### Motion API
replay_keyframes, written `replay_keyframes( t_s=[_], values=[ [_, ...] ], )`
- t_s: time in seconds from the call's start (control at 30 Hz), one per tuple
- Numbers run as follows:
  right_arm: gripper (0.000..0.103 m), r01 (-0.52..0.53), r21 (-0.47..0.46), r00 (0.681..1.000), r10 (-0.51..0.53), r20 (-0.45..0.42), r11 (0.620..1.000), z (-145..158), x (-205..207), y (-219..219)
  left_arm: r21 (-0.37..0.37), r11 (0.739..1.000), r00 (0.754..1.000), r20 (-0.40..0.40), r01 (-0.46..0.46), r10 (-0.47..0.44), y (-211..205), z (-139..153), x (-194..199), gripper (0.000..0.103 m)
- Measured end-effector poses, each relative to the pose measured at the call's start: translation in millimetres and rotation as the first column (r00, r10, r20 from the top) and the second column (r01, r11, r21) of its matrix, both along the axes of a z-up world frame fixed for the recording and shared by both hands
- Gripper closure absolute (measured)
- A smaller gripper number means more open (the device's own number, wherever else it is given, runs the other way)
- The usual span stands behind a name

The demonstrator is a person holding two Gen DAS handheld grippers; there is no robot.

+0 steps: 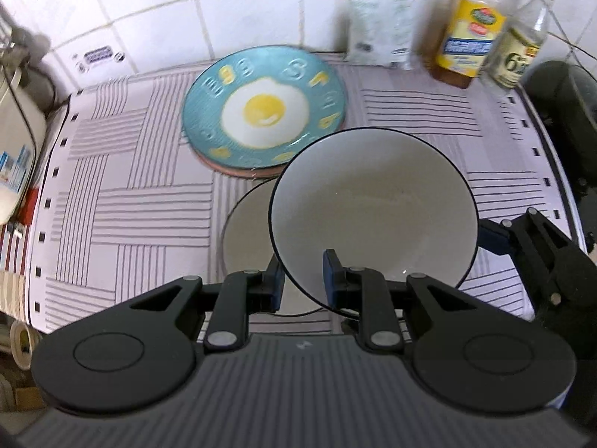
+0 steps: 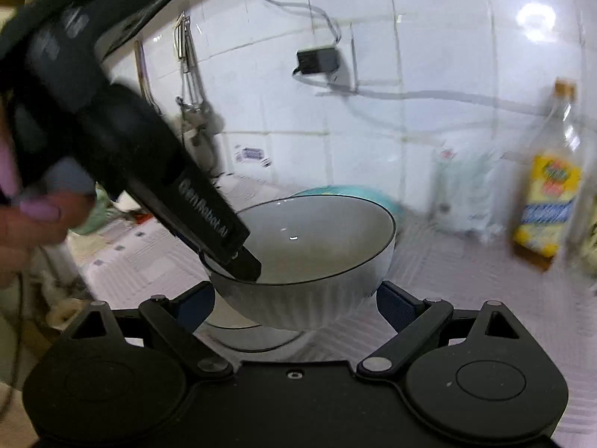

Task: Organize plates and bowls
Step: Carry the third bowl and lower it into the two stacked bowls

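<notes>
A white bowl with a dark rim (image 1: 373, 209) hangs tilted above a second white bowl (image 1: 250, 239) on the striped mat. My left gripper (image 1: 303, 280) is shut on the raised bowl's near rim, one finger inside and one outside. In the right wrist view the same bowl (image 2: 309, 261) is lifted, with the left gripper's finger over its left rim. My right gripper (image 2: 294, 302) is open, its pads either side of the bowl's underside, not pinching it. A teal plate with a fried-egg picture (image 1: 263, 108) lies on a pink plate behind the bowls.
Two bottles (image 1: 470, 30) and a white bag (image 1: 380, 22) stand against the tiled wall at the back right. A dark object (image 1: 563, 112) sits at the mat's right edge. A white appliance (image 1: 15, 142) is at the left. A black adapter (image 2: 317, 60) hangs on the wall.
</notes>
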State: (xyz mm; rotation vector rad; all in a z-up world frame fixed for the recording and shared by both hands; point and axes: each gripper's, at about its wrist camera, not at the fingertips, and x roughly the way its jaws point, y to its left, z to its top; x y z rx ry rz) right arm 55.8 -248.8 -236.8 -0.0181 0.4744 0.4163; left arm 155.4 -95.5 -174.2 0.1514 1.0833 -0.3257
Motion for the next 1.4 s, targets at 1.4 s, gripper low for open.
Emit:
replay_keyframes(
  t_s=[1.4],
  values=[
    [0.003, 0.069, -0.260, 0.993, -0.090, -0.070, 0.963, -23.8, 17.0, 76.4, -0.027, 0.999, 0.999, -0.032, -0.033, 0.032, 47.8, -27.8, 5.9, 0.066]
  ],
)
